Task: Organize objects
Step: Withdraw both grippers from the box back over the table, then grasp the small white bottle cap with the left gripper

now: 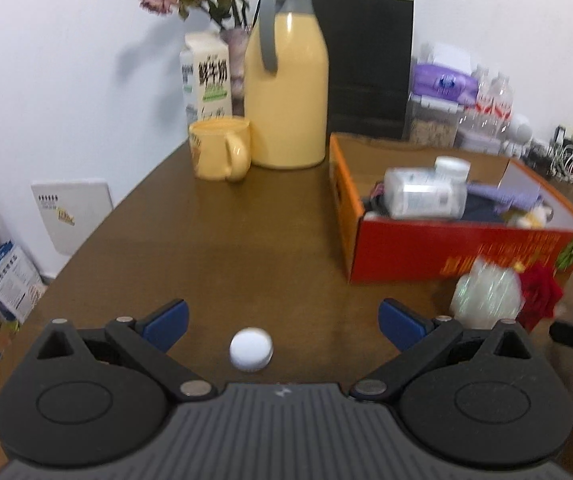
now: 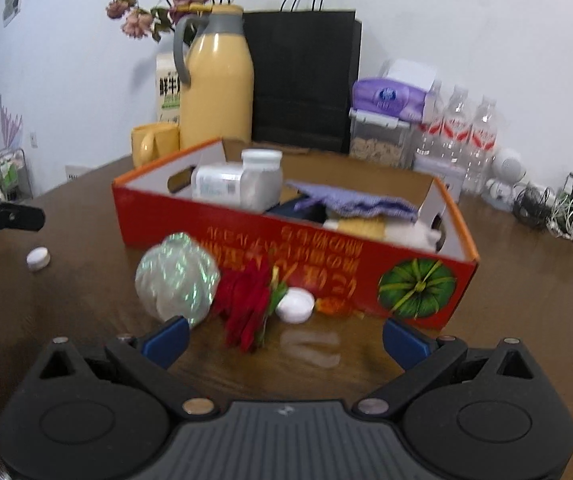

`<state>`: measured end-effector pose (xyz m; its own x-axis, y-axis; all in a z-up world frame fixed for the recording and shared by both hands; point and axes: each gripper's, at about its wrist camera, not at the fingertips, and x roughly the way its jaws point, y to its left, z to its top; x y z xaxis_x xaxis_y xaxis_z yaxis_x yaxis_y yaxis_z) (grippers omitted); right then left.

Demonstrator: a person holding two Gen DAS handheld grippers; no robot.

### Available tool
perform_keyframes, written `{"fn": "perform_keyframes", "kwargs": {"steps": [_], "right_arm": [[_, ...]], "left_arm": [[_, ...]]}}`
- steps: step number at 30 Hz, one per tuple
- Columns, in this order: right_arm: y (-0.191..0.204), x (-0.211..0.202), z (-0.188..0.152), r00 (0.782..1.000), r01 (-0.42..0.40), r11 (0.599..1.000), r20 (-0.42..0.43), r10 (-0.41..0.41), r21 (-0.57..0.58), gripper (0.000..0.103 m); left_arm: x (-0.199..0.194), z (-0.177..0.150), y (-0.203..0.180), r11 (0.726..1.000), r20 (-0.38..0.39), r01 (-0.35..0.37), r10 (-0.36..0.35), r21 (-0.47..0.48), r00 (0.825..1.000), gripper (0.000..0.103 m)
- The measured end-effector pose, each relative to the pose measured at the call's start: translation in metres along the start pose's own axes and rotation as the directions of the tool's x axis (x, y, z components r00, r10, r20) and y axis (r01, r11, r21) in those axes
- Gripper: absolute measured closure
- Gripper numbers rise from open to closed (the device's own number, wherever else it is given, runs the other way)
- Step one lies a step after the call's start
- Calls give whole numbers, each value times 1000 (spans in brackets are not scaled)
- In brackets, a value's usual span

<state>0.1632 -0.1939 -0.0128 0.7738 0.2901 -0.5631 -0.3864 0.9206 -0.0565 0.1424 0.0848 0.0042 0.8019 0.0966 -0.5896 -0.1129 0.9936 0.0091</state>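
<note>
A small white cap [image 1: 251, 349] lies on the brown table between the blue pads of my left gripper [image 1: 284, 326], which is open. The same cap [image 2: 38, 258] shows at the left of the right wrist view. My right gripper [image 2: 284, 340] is open, just short of a red artificial flower [image 2: 248, 300] wrapped in shiny film [image 2: 176, 278], with a second white cap [image 2: 295, 304] beside it. Behind them stands a red cardboard box [image 2: 326, 248] holding white bottles [image 2: 238, 184] and a purple cloth [image 2: 358, 202]. The box [image 1: 446, 248] and the flower [image 1: 540, 294] also appear in the left wrist view.
A yellow thermos jug [image 1: 286, 88], yellow mug [image 1: 220, 148], milk carton [image 1: 206, 76], dried flowers and a black paper bag [image 1: 370, 60] stand at the back. Water bottles [image 2: 456, 128], a tissue pack and cables [image 2: 558, 212] line the right. The left gripper's tip [image 2: 6, 214] shows at the far left.
</note>
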Motion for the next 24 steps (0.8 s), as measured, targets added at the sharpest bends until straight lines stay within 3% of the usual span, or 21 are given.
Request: {"fn": "perform_keyframes", "kwargs": {"steps": [12, 17, 20, 22, 24], "right_arm": [[2, 16, -10, 998, 32, 999, -53, -32, 8, 0], [-6, 21, -12, 994, 74, 997, -77, -73, 13, 0], [-11, 26, -14, 991, 94, 996, -93, -94, 2, 0], [-14, 28, -14, 990, 102, 995, -94, -102, -6, 0], [-17, 29, -13, 990, 104, 995, -94, -104, -11, 0]], "left_arm": [[29, -19, 22, 999, -61, -40, 38, -32, 997, 0], [43, -18, 26, 998, -81, -39, 34, -58, 996, 18], [46, -18, 28, 997, -79, -35, 30, -66, 996, 35], [45, -18, 27, 998, -68, -32, 27, -61, 997, 63], [44, -18, 27, 998, -60, -23, 19, -61, 998, 74]]}}
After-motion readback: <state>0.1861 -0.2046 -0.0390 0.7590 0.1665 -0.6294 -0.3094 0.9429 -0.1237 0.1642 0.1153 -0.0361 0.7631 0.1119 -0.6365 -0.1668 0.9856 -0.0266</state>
